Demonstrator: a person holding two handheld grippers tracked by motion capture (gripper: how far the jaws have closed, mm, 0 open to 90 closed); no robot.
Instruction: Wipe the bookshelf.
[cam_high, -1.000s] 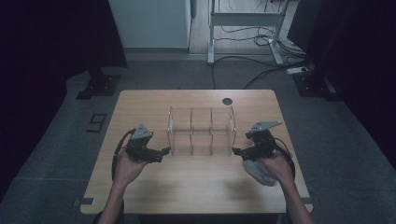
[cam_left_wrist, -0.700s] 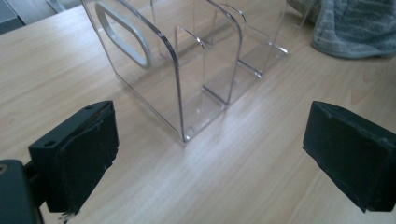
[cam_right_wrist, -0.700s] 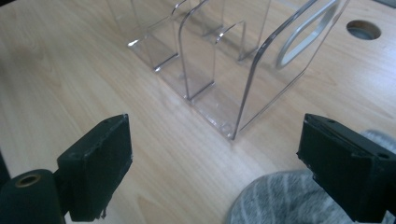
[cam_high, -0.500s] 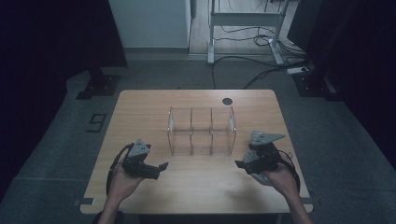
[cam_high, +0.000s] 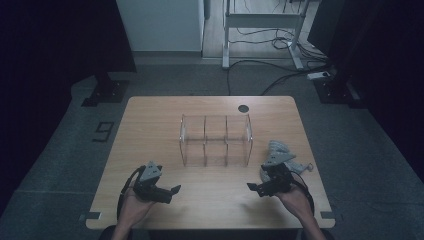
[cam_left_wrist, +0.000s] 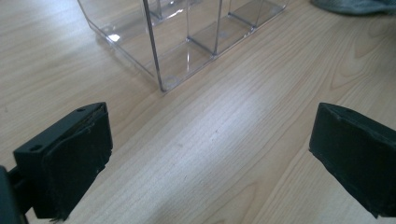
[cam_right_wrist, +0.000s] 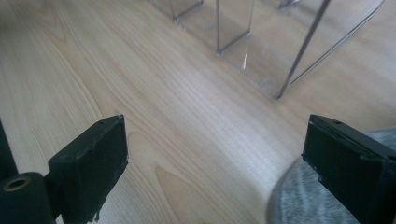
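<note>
1. the fingers of the left gripper (cam_high: 167, 191) are spread wide and grasp nothing; in the left gripper view one finger (cam_left_wrist: 70, 158) stands over bare wood.
2. the right gripper (cam_high: 256, 188) is likewise released, fingers (cam_right_wrist: 88, 163) apart, nothing between them.
3. the clear organiser (cam_high: 216, 140), a see-through box with dividers, stands upright mid-counter (cam_high: 150, 130), well apart from both grippers, its compartments empty.
4. a pile of grey socks (cam_high: 280, 152) lies just right of the organiser, close beside the right gripper; one grey piece (cam_right_wrist: 299, 200) shows just beside its right finger.
5. judged from this, sorting the grey items into the organiser has not started: nothing is inside, nothing is held. picking up, carrying and placing all remain.
6. no brand, label or writing can be read on anything.
</note>
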